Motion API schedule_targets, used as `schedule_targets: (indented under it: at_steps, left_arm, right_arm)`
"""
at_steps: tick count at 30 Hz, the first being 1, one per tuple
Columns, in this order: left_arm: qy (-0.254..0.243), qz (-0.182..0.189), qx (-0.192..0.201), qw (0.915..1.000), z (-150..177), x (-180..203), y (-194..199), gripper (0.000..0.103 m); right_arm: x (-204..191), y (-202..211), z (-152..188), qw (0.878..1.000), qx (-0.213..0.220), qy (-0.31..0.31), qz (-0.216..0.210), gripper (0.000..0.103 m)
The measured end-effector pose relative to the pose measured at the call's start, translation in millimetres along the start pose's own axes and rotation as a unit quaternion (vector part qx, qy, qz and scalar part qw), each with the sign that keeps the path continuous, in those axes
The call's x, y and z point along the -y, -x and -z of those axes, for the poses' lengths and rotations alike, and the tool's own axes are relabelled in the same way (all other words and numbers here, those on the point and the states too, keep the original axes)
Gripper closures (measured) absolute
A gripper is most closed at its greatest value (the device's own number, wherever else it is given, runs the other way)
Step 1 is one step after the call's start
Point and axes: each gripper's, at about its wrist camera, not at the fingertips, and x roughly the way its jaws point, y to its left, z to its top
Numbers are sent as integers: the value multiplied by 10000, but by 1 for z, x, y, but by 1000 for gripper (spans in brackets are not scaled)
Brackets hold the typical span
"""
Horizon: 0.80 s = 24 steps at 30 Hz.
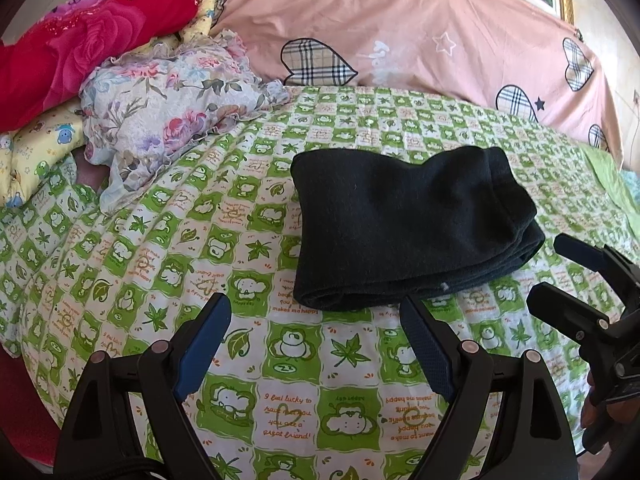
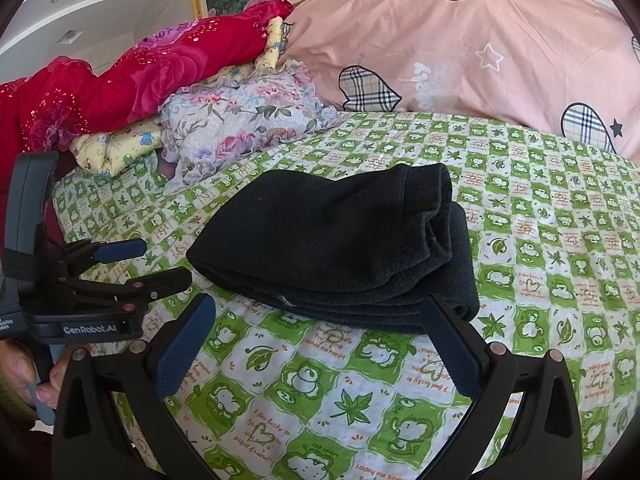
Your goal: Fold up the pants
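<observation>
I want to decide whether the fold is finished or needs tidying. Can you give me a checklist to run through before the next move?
1. Black fleece pants folded into a compact stack: ok.
2. Layer edges aligned: not ok, lower layers stick out at the near right corner.
3. Left gripper open, holding nothing: ok.
4. Right gripper open, holding nothing: ok.
5. Pants clear of the floral ruffled pillow: ok.
6. Green checked cartoon bedsheet flat around the stack: ok.

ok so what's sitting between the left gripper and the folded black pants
Nothing: only bare green-checked bedsheet separates the open left gripper from the folded black pants, seen in the left wrist view.
</observation>
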Motion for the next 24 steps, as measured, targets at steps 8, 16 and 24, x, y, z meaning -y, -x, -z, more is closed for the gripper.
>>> schedule_targets:
  at_steps: [8, 16, 24]
  left_arm:
    - [44, -39, -14, 10000, -10, -3, -4, 16]
    - [91, -57, -82, 9999, -16, -3, -11, 17]
    - [76, -79, -154, 9998, -20, 0, -16, 17]
  right_arm:
    - [10, -2, -8, 9995, -61, -104, 288, 1]
    - [19, -10, -13, 9990, -156, -201, 374, 1]
    - [25, -13, -13, 9988, -172, -293, 342, 1]
